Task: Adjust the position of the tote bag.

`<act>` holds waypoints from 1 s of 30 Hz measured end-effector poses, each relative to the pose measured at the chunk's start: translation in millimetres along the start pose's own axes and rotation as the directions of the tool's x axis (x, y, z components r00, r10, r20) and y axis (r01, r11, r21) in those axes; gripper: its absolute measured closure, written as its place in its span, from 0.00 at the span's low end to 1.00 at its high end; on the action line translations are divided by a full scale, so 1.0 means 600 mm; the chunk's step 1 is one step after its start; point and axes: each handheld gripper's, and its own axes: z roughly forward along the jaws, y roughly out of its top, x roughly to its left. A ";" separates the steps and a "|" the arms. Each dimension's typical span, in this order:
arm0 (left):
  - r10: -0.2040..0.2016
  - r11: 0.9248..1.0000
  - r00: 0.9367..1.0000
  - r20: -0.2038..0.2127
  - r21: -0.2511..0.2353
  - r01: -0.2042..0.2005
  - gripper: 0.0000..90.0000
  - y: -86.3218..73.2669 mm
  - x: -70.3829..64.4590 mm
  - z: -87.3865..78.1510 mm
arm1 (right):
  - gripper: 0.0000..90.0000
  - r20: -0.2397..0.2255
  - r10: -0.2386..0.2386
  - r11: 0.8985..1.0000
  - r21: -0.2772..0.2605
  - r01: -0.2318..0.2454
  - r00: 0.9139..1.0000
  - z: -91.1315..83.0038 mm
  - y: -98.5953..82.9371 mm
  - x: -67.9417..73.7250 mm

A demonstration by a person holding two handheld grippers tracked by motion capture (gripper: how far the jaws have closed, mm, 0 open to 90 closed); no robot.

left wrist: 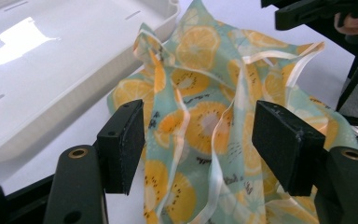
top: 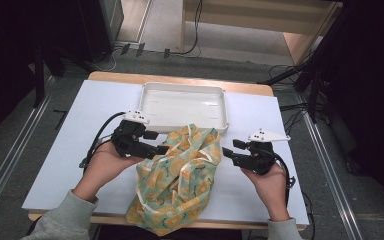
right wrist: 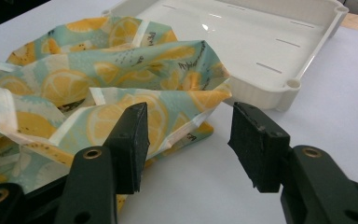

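The lemon-print cloth (top: 177, 175) hangs over the table (top: 70, 150) edge, its lower end cut off. Beside it, the left tongs (top: 162, 142) and right tongs (top: 228, 148) both gape wide; the white tray (top: 185, 90) lies behind.

Grey carpeted floor (top: 25, 135) with metal rails (top: 10, 150), trailing black cables (top: 192, 30), light wooden furniture (top: 260, 20) beyond.
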 end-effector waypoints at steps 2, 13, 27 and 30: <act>-0.006 1.000 1.000 -0.008 -0.003 0.006 0.38 -0.007 0.004 -0.002 | 0.54 -0.004 -0.003 1.000 -0.001 0.003 1.000 -0.002 0.004 0.003; -0.022 1.000 0.999 -0.028 -0.010 0.022 0.39 -0.046 0.026 -0.007 | 0.54 -0.018 -0.006 1.000 0.010 0.006 1.000 -0.008 0.013 0.018; -0.043 0.999 0.998 -0.035 -0.031 0.042 0.39 -0.081 0.038 -0.011 | 0.55 -0.035 -0.035 0.999 0.023 0.035 0.999 -0.005 0.014 0.034; -0.044 0.999 0.998 -0.035 -0.034 0.043 0.39 -0.083 0.037 -0.012 | 0.55 -0.037 -0.030 0.999 0.023 0.031 0.999 -0.006 0.015 0.036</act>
